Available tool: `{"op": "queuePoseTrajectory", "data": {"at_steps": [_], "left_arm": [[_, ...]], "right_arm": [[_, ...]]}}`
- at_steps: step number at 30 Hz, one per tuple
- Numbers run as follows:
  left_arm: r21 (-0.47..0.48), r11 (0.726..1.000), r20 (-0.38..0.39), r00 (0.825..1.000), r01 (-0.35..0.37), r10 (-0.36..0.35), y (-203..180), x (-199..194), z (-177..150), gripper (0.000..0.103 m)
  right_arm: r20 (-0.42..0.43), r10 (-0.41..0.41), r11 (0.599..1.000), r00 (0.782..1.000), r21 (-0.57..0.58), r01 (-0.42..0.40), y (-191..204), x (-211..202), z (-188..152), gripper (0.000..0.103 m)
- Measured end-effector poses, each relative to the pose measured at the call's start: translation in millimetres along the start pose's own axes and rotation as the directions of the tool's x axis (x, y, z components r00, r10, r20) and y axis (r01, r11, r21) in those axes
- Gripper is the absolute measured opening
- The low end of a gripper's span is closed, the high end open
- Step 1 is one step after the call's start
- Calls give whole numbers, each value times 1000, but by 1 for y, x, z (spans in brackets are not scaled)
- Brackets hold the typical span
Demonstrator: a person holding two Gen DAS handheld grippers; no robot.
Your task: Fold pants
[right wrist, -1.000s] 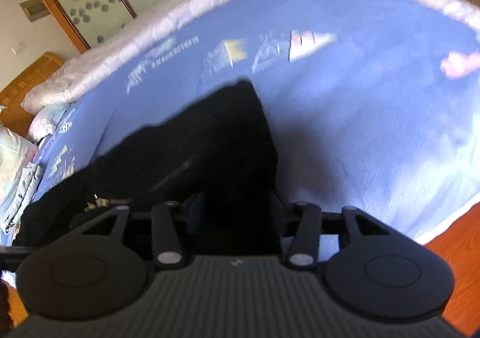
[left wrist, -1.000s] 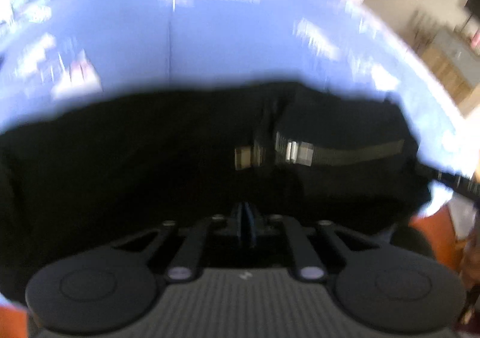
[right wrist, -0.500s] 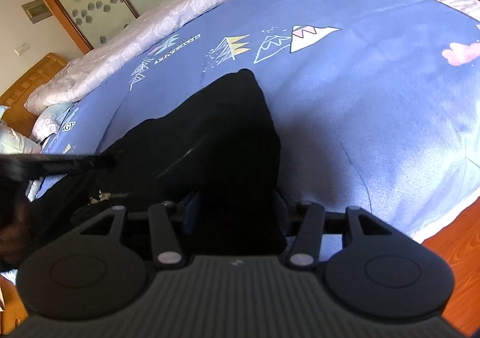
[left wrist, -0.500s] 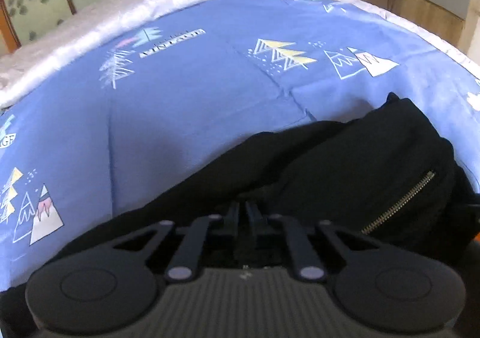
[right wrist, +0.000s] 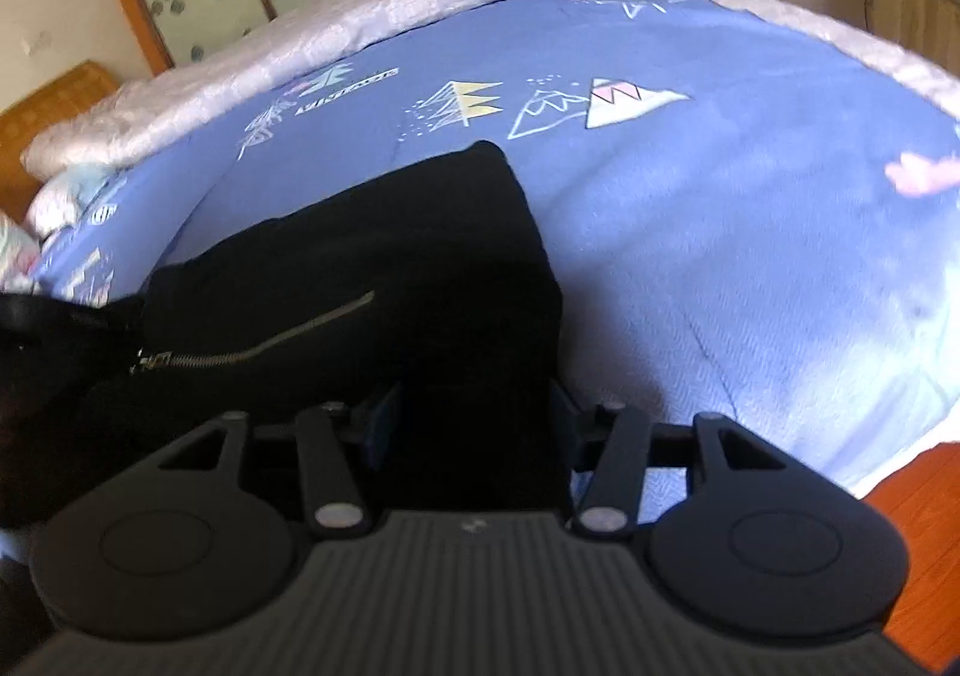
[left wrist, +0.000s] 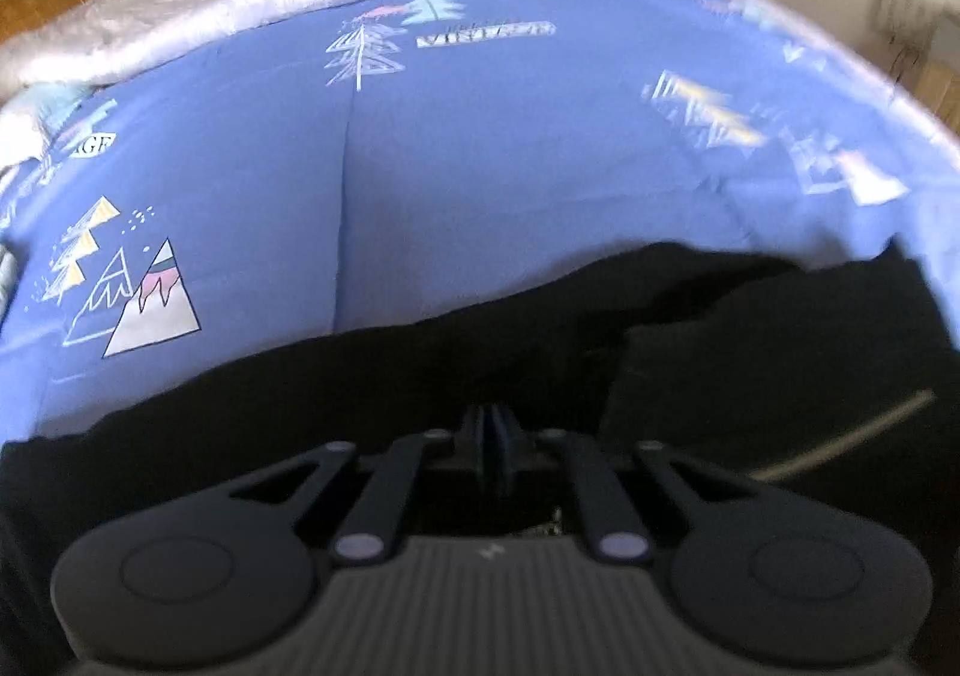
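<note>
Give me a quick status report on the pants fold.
Left gripper shut, over fabric. Right gripper open, straddling black pants. Pants bunched on blue bedspread. Nothing in the way.

Blue bedsheet (left wrist: 456,184) has a printed word near the tree motif, blurred, likely "VINTAGE". Left edge shows the fragment "GE". Nothing else legible.
</note>
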State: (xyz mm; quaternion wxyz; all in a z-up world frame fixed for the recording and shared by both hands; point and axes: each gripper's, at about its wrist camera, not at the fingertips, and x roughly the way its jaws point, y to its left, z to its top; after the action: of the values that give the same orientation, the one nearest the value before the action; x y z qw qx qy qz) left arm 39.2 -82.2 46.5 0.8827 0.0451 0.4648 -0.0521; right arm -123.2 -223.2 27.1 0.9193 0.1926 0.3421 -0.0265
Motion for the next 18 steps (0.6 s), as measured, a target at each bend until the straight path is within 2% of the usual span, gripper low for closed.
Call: {"op": "queuePoseTrajectory", "data": {"at_steps": [3, 6, 9, 11, 18], "left_arm": [[-38, 998, 25, 999, 49, -48, 23, -23, -15, 10], [-97, 988, 50, 992, 117, -112, 53, -51, -36, 11], [-165, 973, 98, 984, 163, -149, 92, -80, -62, 20], [-227, 958, 125, 981, 174, -149, 119, -95, -80, 27], [-453, 880, 172, 982, 146, -75, 199, -135, -144, 35]], "right_arm": [[42, 24, 999, 999, 42, -25, -4, -11, 4, 55], [100, 33, 999, 994, -5, -33, 10, -23, 11, 56], [122, 73, 996, 990, -61, -66, 29, -26, 15, 56], [108, 111, 990, 988, -103, -99, 45, -23, 15, 56], [3, 213, 949, 977, -241, -206, 108, -7, -4, 55]]}}
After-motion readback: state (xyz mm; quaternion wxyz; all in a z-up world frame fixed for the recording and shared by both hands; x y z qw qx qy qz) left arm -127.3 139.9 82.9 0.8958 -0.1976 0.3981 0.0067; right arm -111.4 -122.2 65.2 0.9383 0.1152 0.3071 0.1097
